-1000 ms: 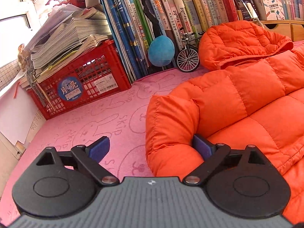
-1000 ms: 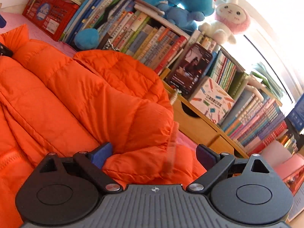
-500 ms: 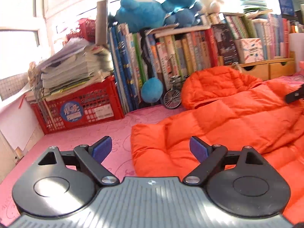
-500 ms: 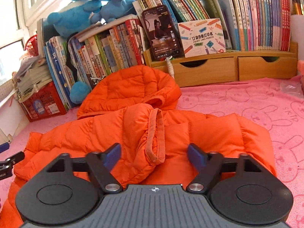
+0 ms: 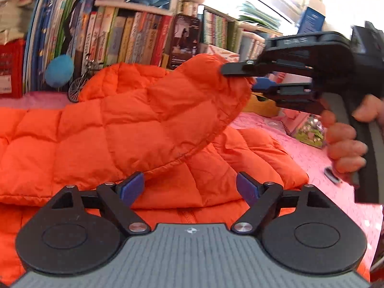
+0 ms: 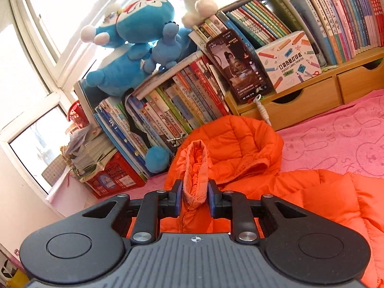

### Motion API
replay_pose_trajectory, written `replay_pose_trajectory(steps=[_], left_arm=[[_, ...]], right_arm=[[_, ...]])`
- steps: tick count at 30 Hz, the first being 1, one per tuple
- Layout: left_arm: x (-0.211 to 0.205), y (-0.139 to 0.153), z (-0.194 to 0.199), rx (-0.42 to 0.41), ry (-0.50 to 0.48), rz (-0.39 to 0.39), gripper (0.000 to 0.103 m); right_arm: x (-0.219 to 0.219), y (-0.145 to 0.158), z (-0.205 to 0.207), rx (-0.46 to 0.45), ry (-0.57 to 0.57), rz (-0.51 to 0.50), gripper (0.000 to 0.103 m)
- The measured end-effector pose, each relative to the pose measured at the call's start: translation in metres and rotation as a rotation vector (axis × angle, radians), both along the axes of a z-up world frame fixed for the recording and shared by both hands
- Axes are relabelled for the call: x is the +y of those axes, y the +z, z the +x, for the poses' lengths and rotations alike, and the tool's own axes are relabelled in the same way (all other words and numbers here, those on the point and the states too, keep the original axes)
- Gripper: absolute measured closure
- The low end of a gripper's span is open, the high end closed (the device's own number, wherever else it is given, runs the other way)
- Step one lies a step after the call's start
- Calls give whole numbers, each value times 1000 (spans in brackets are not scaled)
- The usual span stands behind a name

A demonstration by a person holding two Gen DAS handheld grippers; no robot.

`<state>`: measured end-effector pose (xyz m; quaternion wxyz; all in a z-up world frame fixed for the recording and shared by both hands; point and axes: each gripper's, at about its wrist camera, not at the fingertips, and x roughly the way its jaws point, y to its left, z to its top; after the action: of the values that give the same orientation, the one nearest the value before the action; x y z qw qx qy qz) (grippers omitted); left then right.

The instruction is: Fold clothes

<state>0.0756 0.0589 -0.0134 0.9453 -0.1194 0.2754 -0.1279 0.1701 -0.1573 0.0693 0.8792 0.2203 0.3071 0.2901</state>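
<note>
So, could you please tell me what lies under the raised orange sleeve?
Under the lifted sleeve, held by the right tool, the jacket body lies on the pink cloth. What the sleeve's shoulder end covers cannot be seen.

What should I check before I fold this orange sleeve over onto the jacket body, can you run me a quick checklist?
1. Right gripper clamped on the sleeve cuff: ok, both pads press the cuff.
2. Sleeve lifted off the jacket: ok, it hangs raised from the right gripper in the left wrist view.
3. Left gripper free: ok, jaws wide open, holding nothing.
4. Jacket body flat on the pink cover: cannot tell, only part of it shows.
5. Hood out of the fold path: ok, it lies toward the books.
</note>
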Motion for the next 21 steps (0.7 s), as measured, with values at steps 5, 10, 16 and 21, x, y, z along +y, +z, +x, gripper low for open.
replay_pose_trajectory(steps=[5, 10, 16, 21], left_arm=[[12, -7, 8, 60, 224, 149, 38], [7, -10, -3, 34, 203, 278, 33], [7, -11, -6, 41, 218, 276, 28], [22, -1, -23, -19, 256, 232, 26]], right_arm=[[-9, -4, -3, -37, -51, -105, 81], [2, -28, -7, -54, -22, -224, 69], [51, -44, 3, -32, 38, -250, 17], [68, -41, 2, -23, 54, -244, 91]])
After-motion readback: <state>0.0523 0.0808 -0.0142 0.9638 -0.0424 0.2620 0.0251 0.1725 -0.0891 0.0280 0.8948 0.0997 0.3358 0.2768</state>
